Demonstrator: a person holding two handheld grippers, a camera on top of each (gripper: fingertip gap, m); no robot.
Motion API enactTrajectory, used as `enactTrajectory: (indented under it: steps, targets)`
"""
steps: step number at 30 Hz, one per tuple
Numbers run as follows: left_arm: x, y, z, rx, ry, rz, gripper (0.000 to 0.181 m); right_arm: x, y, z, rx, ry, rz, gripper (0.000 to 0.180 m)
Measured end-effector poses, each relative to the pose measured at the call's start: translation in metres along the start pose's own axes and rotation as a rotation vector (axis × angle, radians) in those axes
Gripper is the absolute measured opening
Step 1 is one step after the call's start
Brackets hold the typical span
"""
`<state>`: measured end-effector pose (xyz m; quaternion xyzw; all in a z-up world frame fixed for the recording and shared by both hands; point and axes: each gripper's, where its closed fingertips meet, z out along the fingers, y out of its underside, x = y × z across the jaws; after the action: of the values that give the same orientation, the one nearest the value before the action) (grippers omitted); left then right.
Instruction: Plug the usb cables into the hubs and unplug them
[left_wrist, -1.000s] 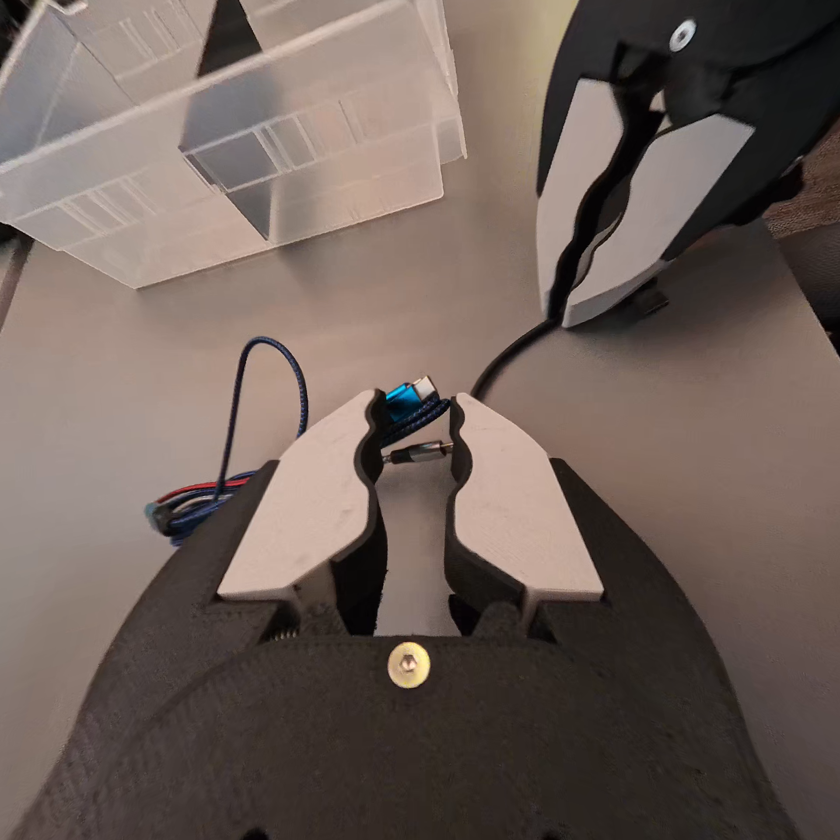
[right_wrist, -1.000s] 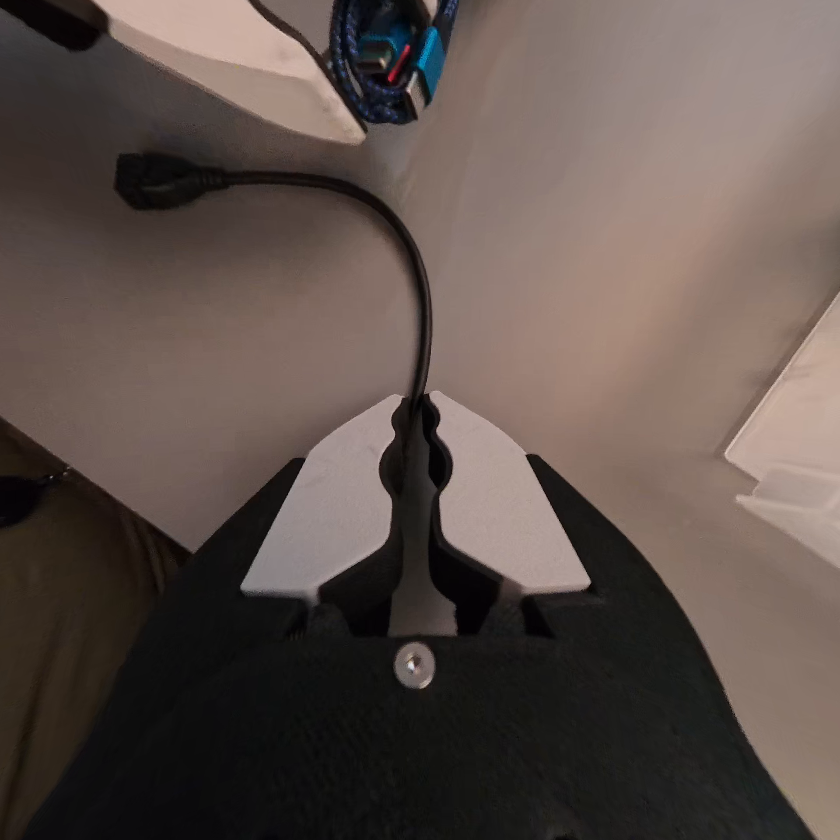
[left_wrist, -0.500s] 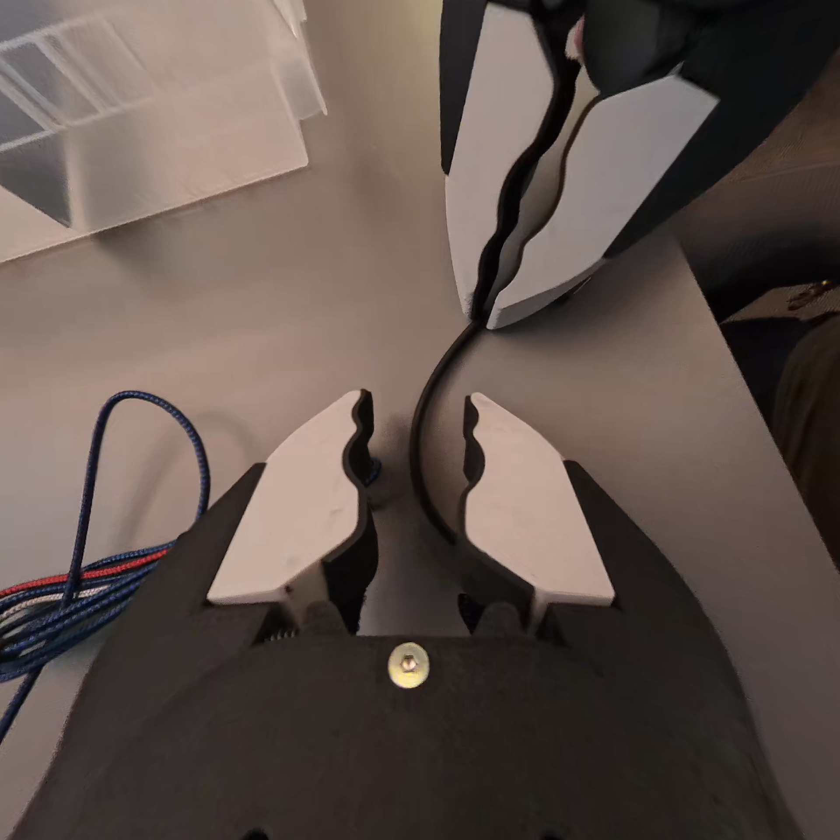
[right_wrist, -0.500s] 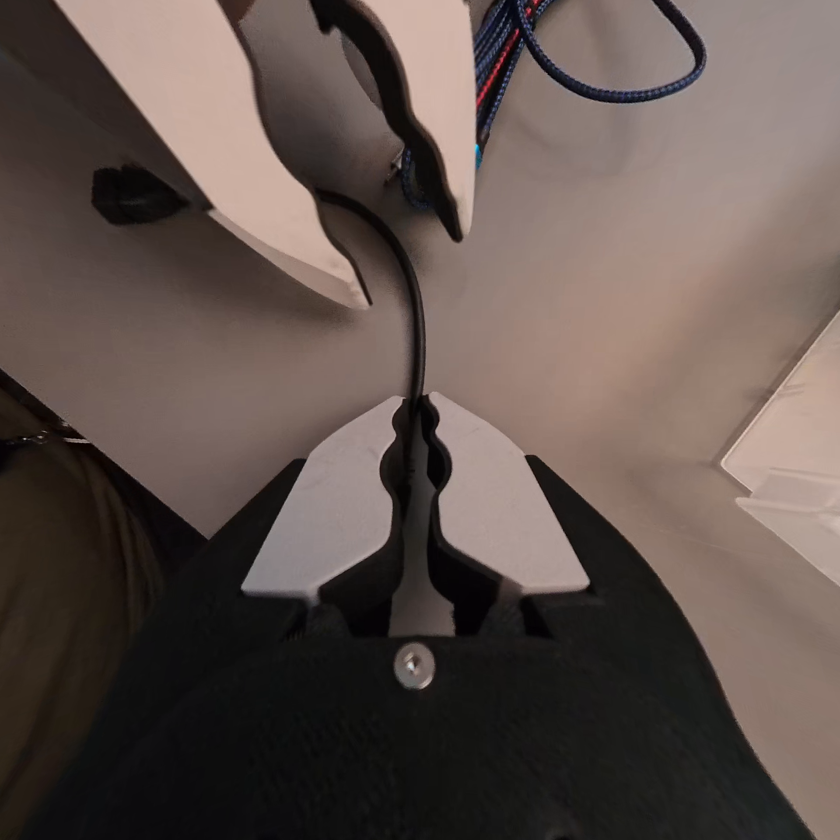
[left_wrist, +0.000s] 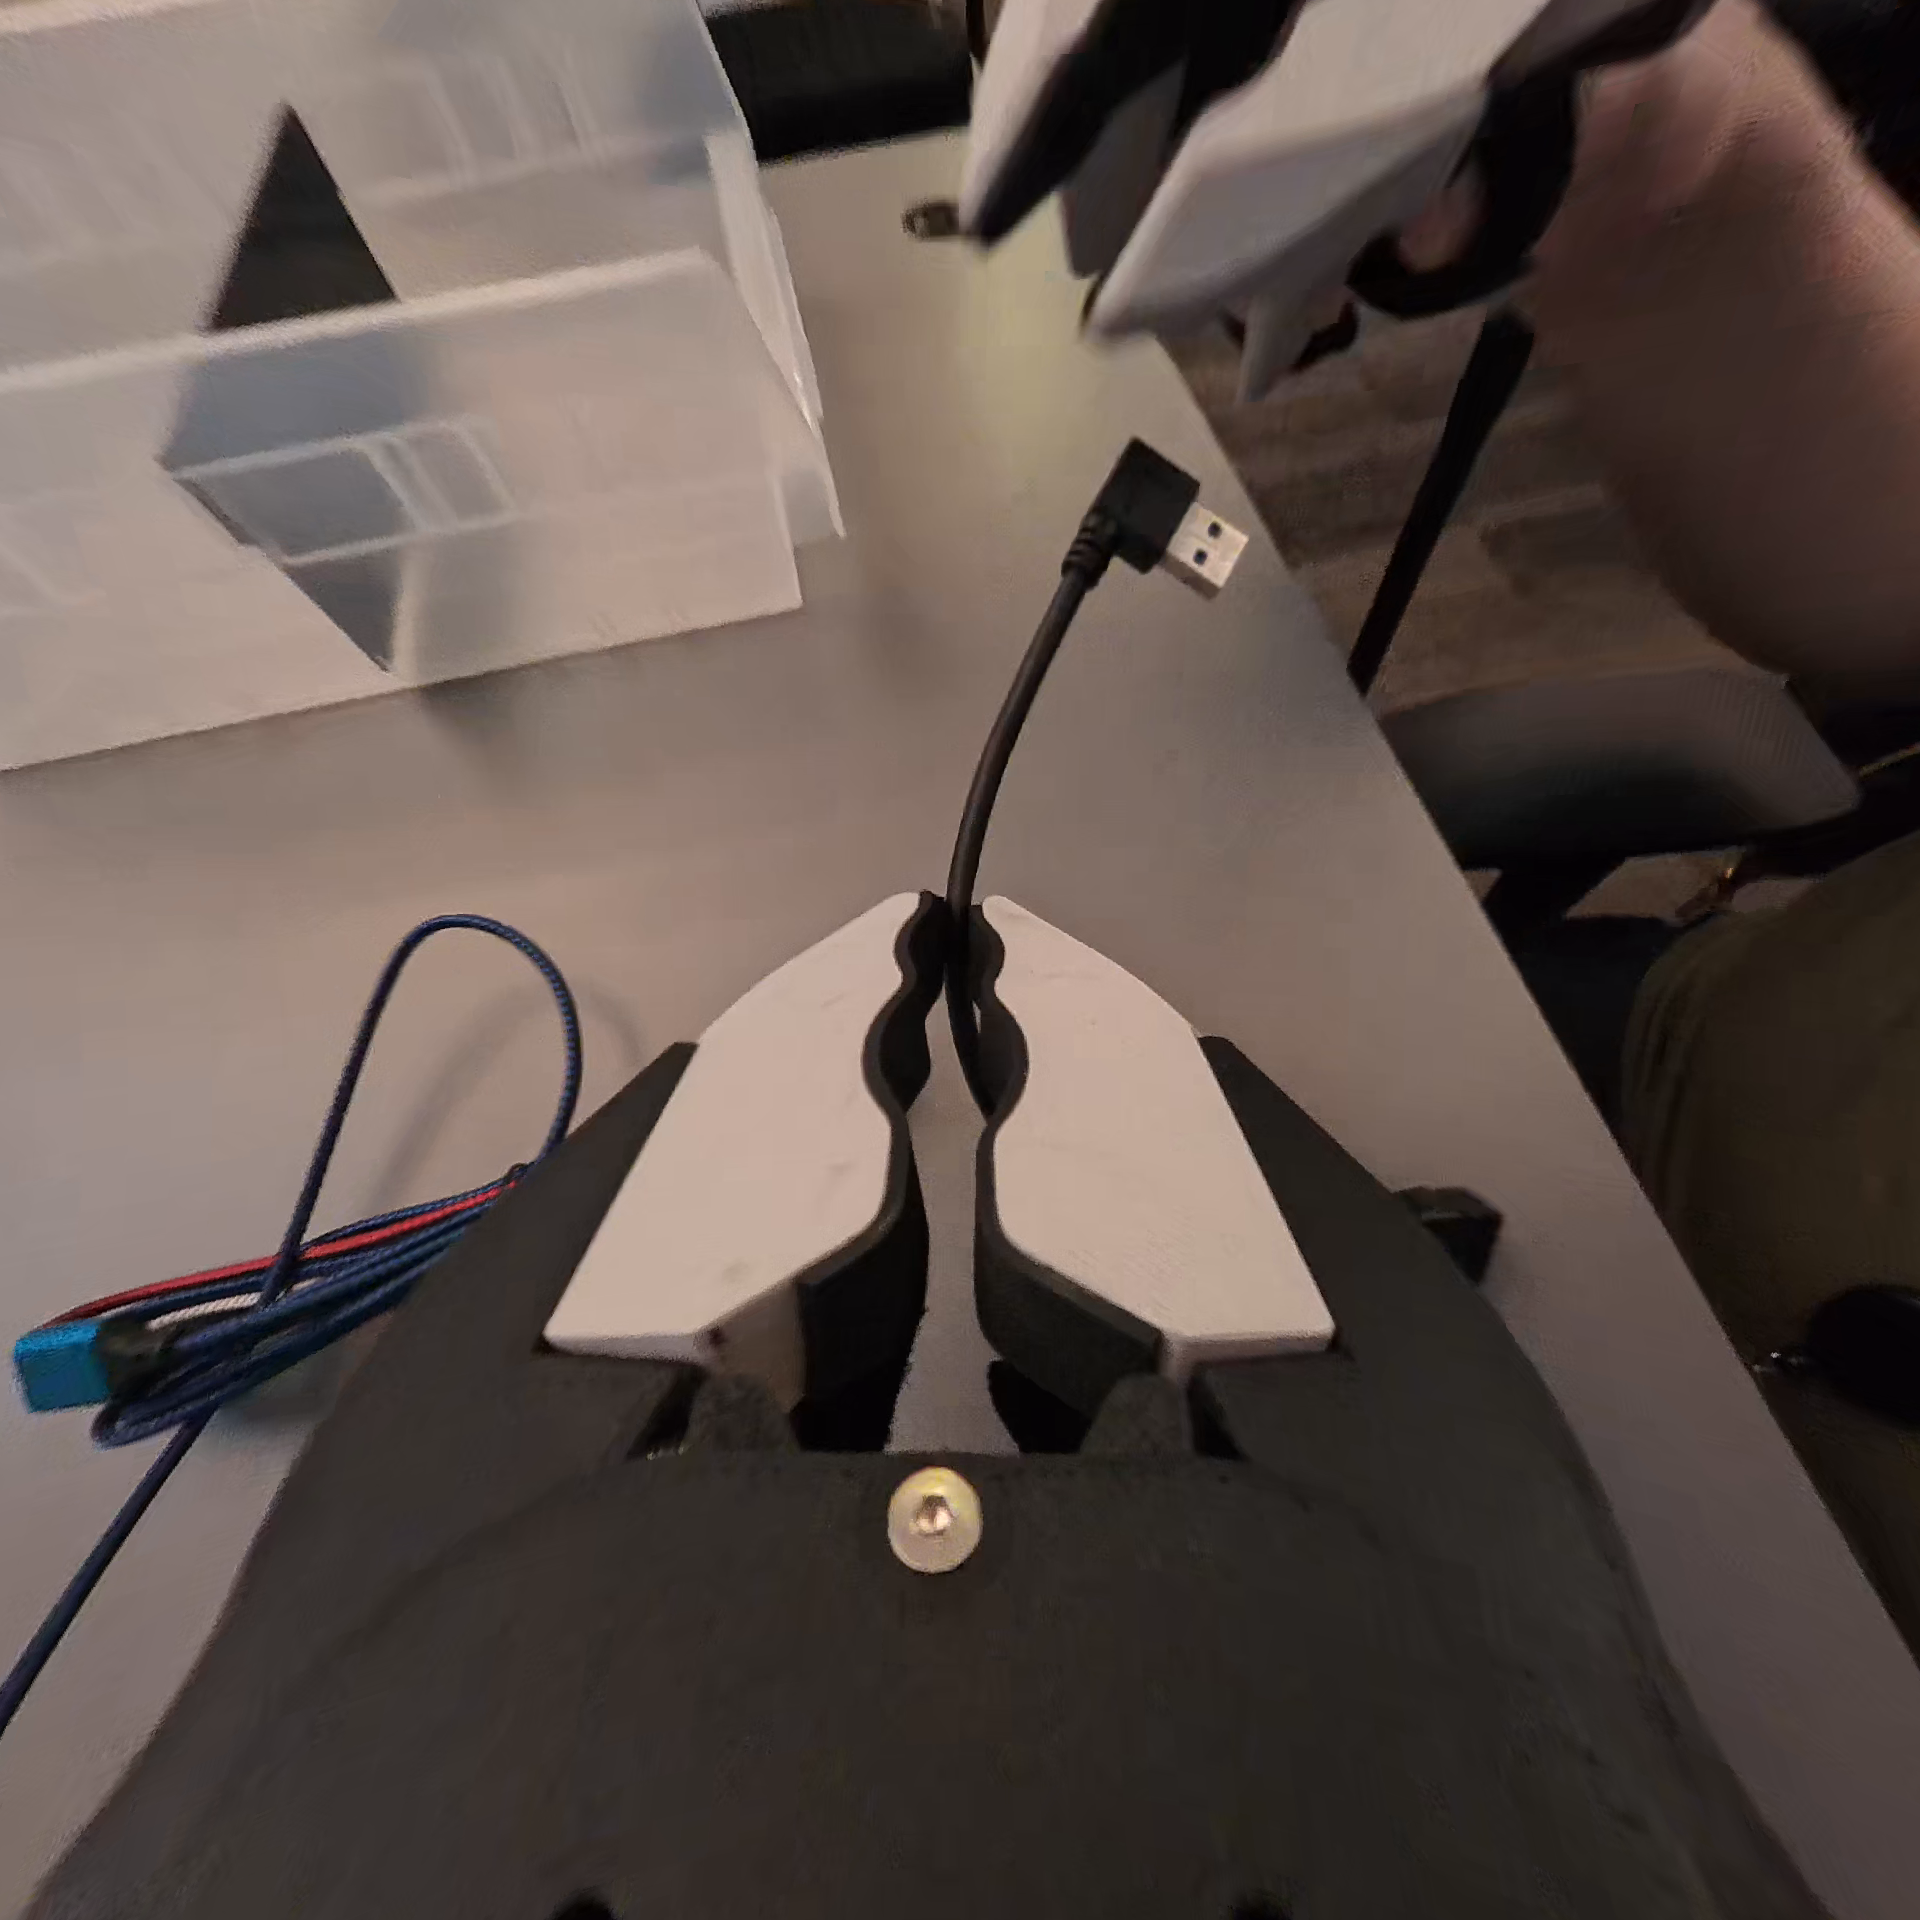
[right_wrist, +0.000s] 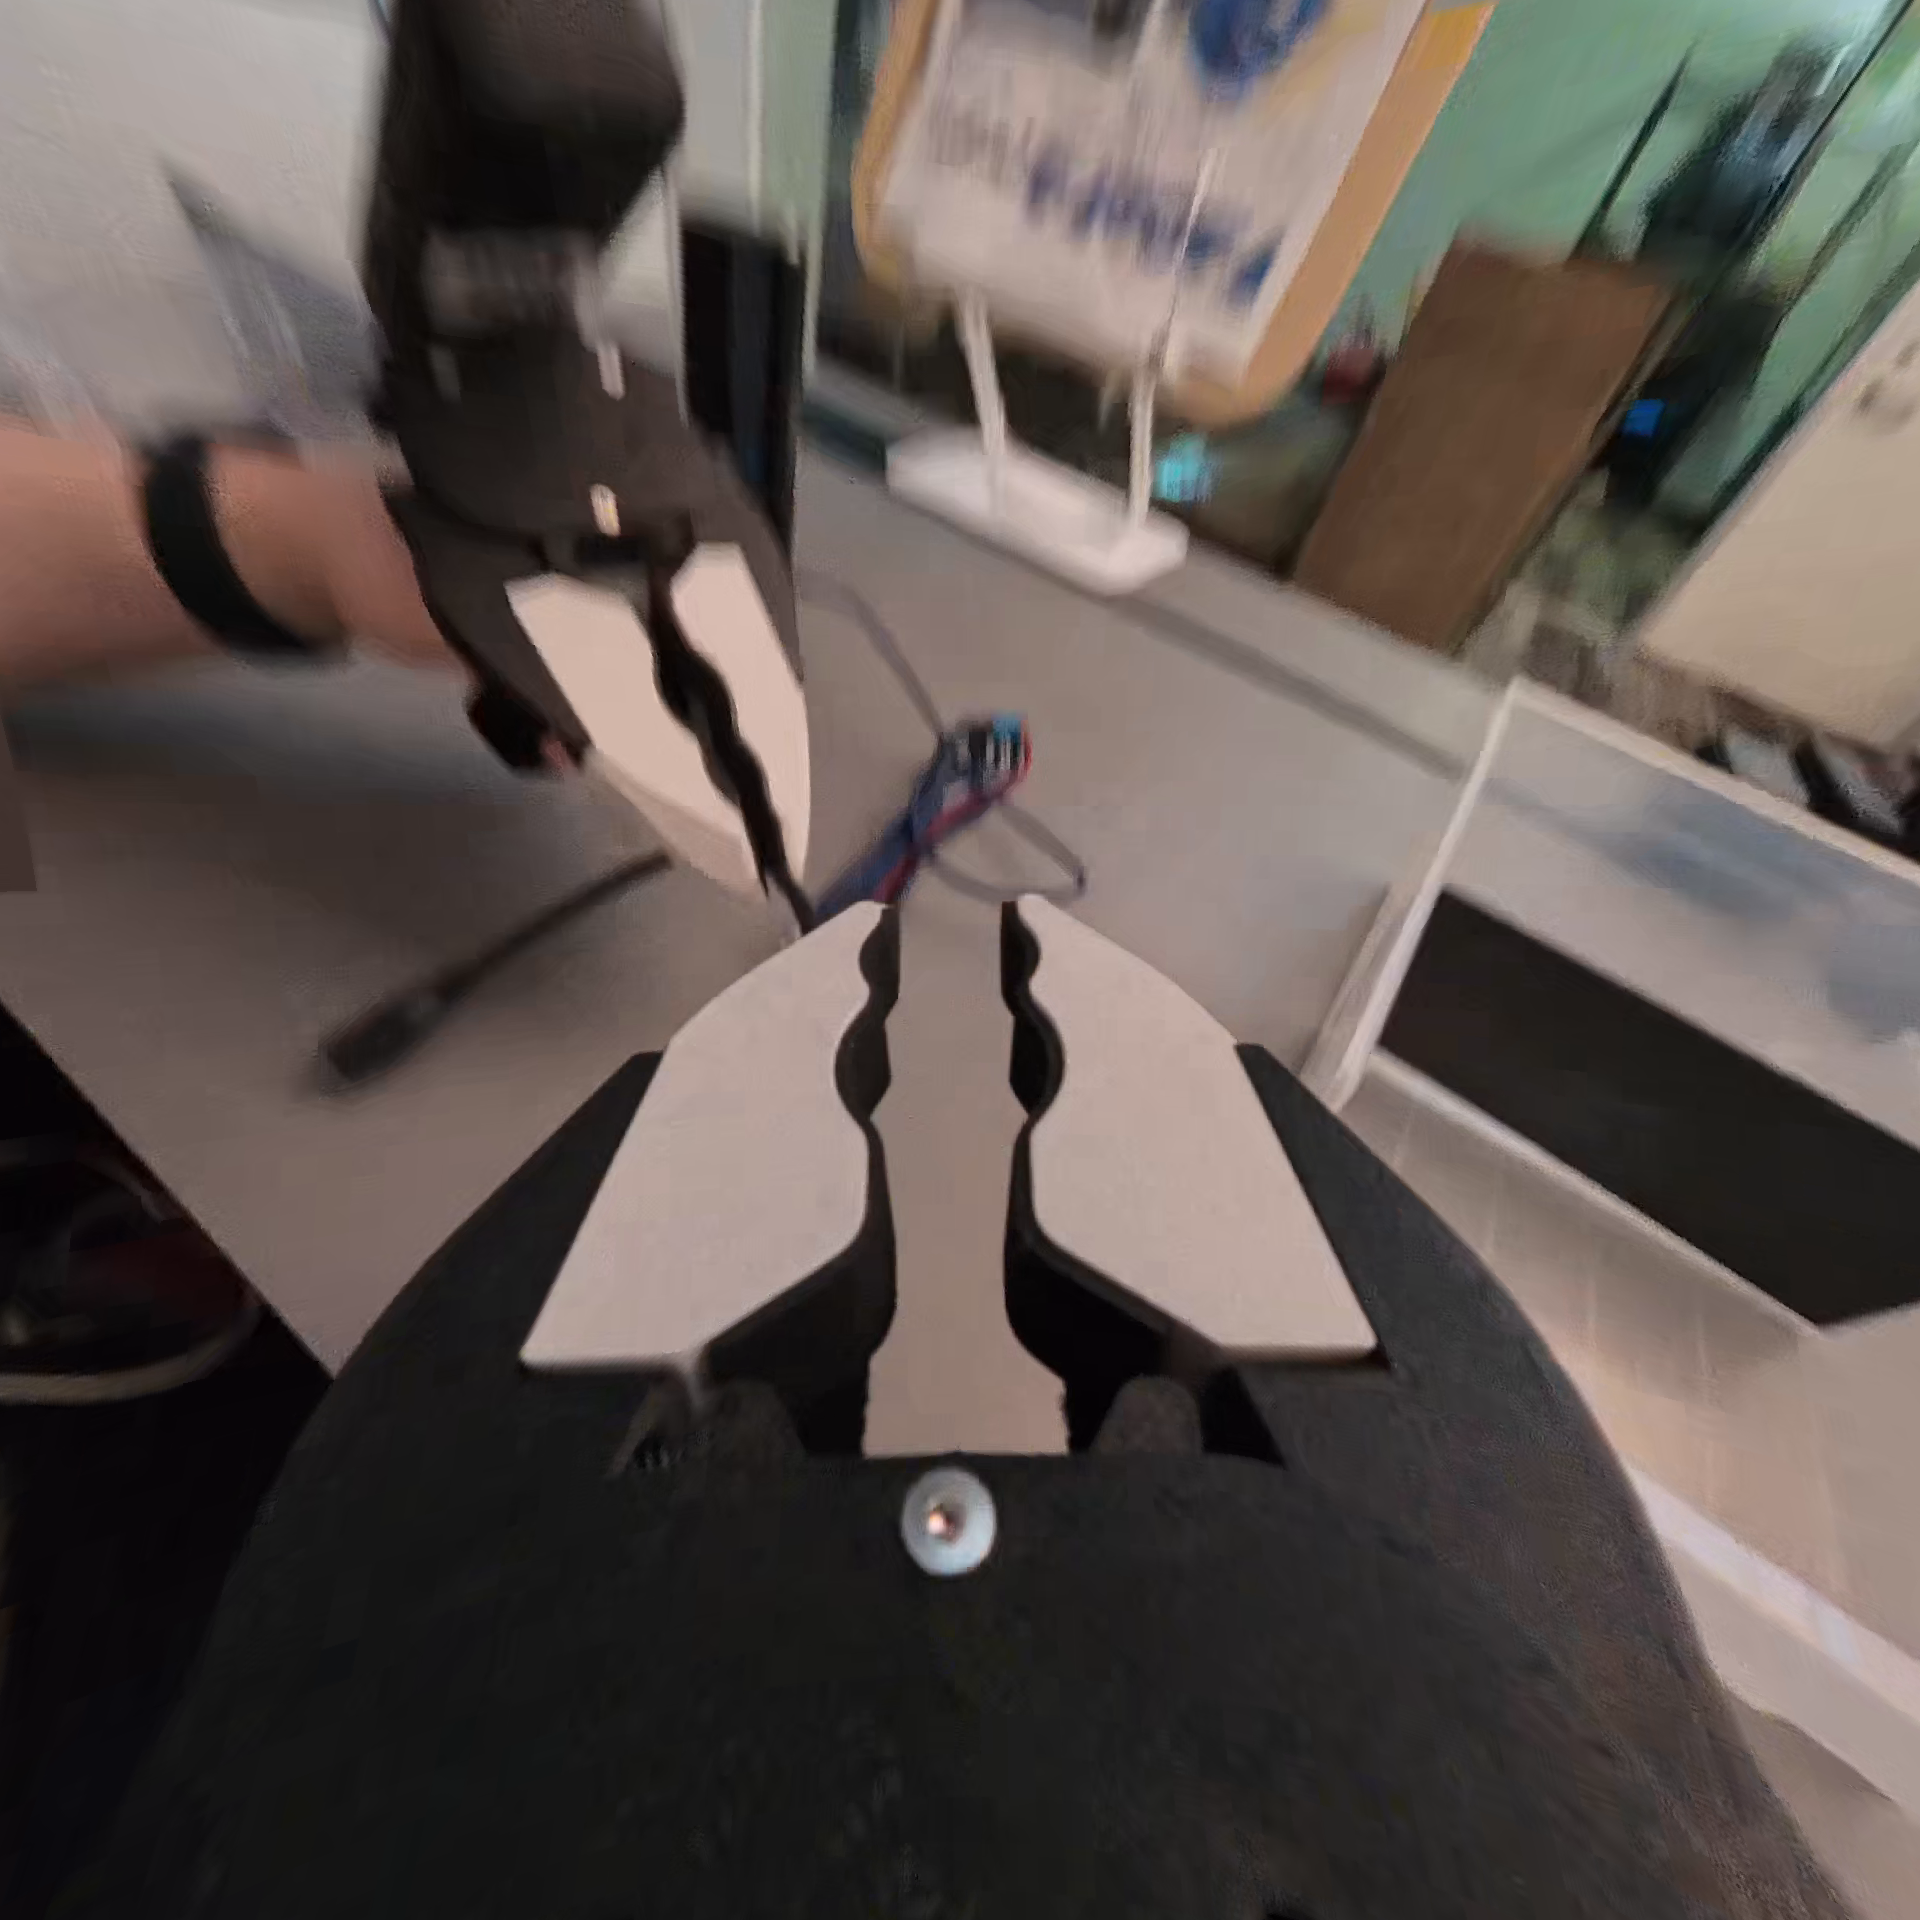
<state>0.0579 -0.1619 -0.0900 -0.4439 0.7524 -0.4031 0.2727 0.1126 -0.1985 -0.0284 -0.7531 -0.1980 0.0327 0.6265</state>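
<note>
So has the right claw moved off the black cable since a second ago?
Yes. The right claw has let go, opened and lifted up and away from the grey table. The black cable now sits pinched in the left claw.

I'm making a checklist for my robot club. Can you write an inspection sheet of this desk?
Surface: grey table, mostly bare.
Job's things: black cable with angled USB plug; no hub seen.
Clutter: clear plastic organizer.
Grippers: left tool shut on the black cable; right tool open, empty.
Cables: blue braided cable bundled at the left.
Surroundings: blurred room, chair beside the table.
</note>
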Motion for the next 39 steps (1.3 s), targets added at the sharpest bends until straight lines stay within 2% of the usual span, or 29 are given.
enactTrajectory:
  steps: [1, 4, 8, 13, 16, 19, 21, 23, 26, 28, 30, 32, 35, 37, 39]
  targets:
    - [-0.001, -0.004, -0.007, 0.037, -0.003, -0.012, 0.003, 0.002, -0.016, -0.010, 0.119, -0.020, 0.040, 0.018]
    - [0.004, -0.016, -0.025, 0.158, 0.041, -0.054, 0.003, 0.001, -0.038, -0.024, 0.342, -0.103, 0.069, 0.019]
    - [0.016, -0.028, -0.042, 0.293, 0.179, -0.156, 0.003, -0.026, -0.026, -0.001, 0.351, -0.249, -0.081, 0.028]
    - [0.028, -0.029, -0.053, 0.352, 0.272, -0.197, 0.003, -0.065, -0.056, 0.016, 0.476, -0.436, -0.191, 0.035]
    - [0.038, -0.030, -0.061, 0.389, 0.340, -0.228, 0.003, -0.077, -0.068, 0.017, 0.525, -0.639, -0.092, 0.023]
    - [0.043, -0.030, -0.067, 0.420, 0.378, -0.243, 0.003, -0.081, -0.078, 0.014, 0.598, -0.733, -0.044, 0.007]
    - [0.044, -0.030, -0.070, 0.426, 0.394, -0.256, 0.003, -0.084, -0.082, 0.015, 0.619, -0.757, -0.036, 0.010]
    - [0.045, -0.032, -0.074, 0.446, 0.423, -0.278, 0.003, -0.091, -0.084, 0.015, 0.625, -0.800, -0.028, 0.021]
    - [0.045, -0.033, -0.077, 0.463, 0.464, -0.320, 0.003, -0.097, -0.088, 0.018, 0.620, -0.830, -0.045, 0.023]
    - [0.048, -0.030, -0.076, 0.448, 0.478, -0.330, 0.003, -0.099, -0.088, 0.020, 0.606, -0.855, -0.060, 0.008]
    - [0.052, -0.028, -0.074, 0.429, 0.491, -0.348, 0.003, -0.098, -0.089, 0.022, 0.604, -0.877, -0.039, 0.008]
    - [0.057, -0.026, -0.074, 0.423, 0.516, -0.366, 0.003, -0.100, -0.089, 0.023, 0.612, -0.895, -0.034, 0.022]
    - [0.062, -0.021, -0.076, 0.409, 0.537, -0.389, 0.003, -0.113, -0.085, 0.019, 0.588, -0.978, -0.043, 0.021]
    - [0.064, -0.016, -0.079, 0.407, 0.522, -0.379, 0.003, -0.118, -0.084, 0.023, 0.578, -0.984, -0.065, 0.008]
    - [0.065, -0.012, -0.084, 0.422, 0.507, -0.373, 0.003, -0.120, -0.085, 0.028, 0.567, -0.984, -0.047, 0.007]
